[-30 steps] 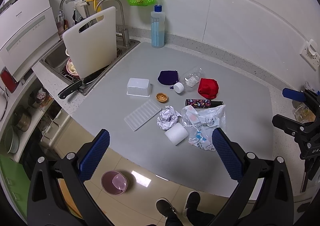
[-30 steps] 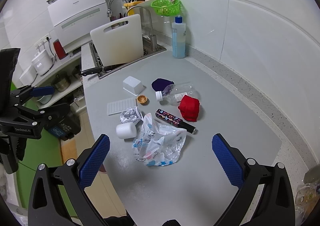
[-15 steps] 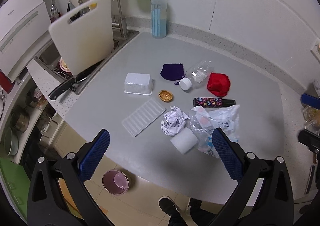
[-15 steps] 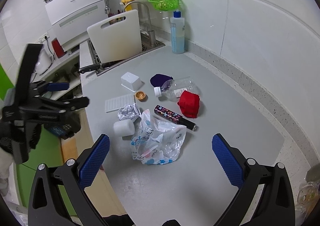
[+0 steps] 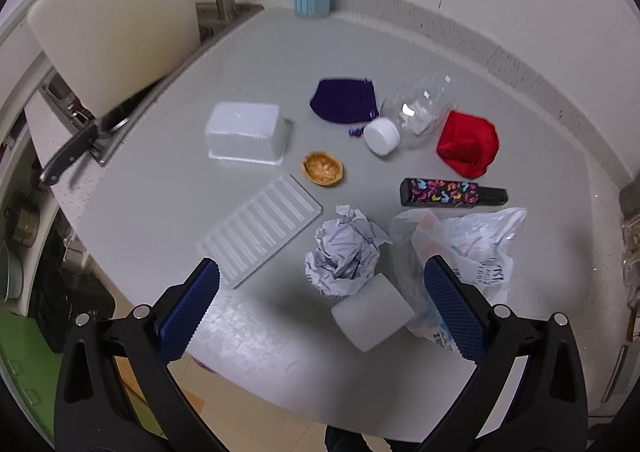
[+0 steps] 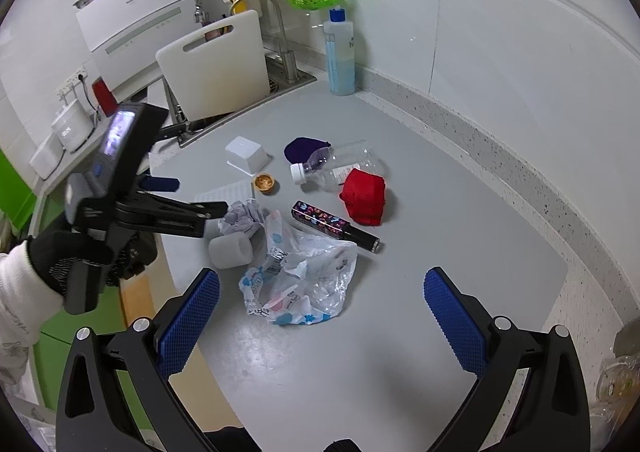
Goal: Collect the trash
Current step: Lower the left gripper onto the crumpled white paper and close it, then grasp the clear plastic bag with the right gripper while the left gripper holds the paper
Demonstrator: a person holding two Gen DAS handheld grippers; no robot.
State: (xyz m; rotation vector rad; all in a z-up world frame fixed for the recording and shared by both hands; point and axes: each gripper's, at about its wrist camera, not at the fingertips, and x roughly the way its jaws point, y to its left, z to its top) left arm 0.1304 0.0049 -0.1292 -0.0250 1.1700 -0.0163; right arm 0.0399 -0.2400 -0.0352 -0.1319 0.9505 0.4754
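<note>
Trash lies on a grey counter [image 5: 240, 71]. A crumpled paper ball [image 5: 344, 252], a white paper roll [image 5: 372, 316] and a printed plastic bag [image 5: 464, 248] lie just ahead of my open, empty left gripper [image 5: 320, 308]. Farther off are a clear bottle [image 5: 416, 111], a red cloth [image 5: 468, 143], a purple pouch [image 5: 344, 101], a patterned tube [image 5: 448, 192], a nutshell [image 5: 322, 168], a white tub [image 5: 246, 135] and a ridged tray [image 5: 260, 234]. My right gripper [image 6: 320, 316] is open and empty above the bag [image 6: 300, 276]. The left gripper [image 6: 160, 207] shows beside the paper ball [image 6: 242, 215].
A white cutting board [image 5: 116, 23] leans at the sink [image 6: 280, 79] at the back left, with a knife [image 5: 68, 155] by its edge. A blue soap bottle [image 6: 340, 51] stands against the wall. The counter's front edge drops to the floor.
My left gripper has moved forward and down toward the paper ball and roll, which now look larger. My right gripper has stayed almost still above the bag.
</note>
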